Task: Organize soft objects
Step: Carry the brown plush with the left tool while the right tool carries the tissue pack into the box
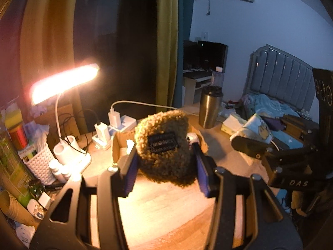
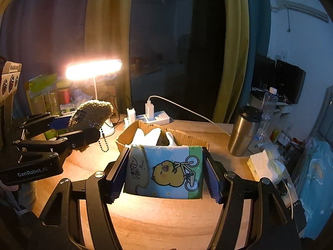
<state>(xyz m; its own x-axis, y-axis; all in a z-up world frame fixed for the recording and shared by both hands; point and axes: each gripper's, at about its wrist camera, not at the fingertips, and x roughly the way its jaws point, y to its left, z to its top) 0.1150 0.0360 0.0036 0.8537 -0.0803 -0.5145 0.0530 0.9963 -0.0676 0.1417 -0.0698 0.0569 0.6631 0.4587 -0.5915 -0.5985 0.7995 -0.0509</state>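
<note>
My left gripper (image 1: pixel 165 154) is shut on a brown curly plush toy (image 1: pixel 165 145) with a black label, held above the wooden desk in front of the cardboard box (image 1: pixel 120 145). The plush also shows in the right wrist view (image 2: pixel 91 112) with a bead chain hanging under it. My right gripper (image 2: pixel 165 166) is shut on a soft tissue pack (image 2: pixel 166 170) printed with a yellow cartoon animal on a bicycle, held just in front of the open cardboard box (image 2: pixel 187 138). The box holds white and dark items. The tissue pack shows at the right in the left wrist view (image 1: pixel 256 129).
A lit desk lamp (image 2: pixel 93 68), chargers on a power strip (image 2: pixel 154 116), a steel tumbler (image 2: pixel 243 131), an open tissue pack (image 2: pixel 264 166) and a water bottle (image 2: pixel 269 108) stand around the desk. A white basket (image 1: pixel 39 164) and clutter fill the left side.
</note>
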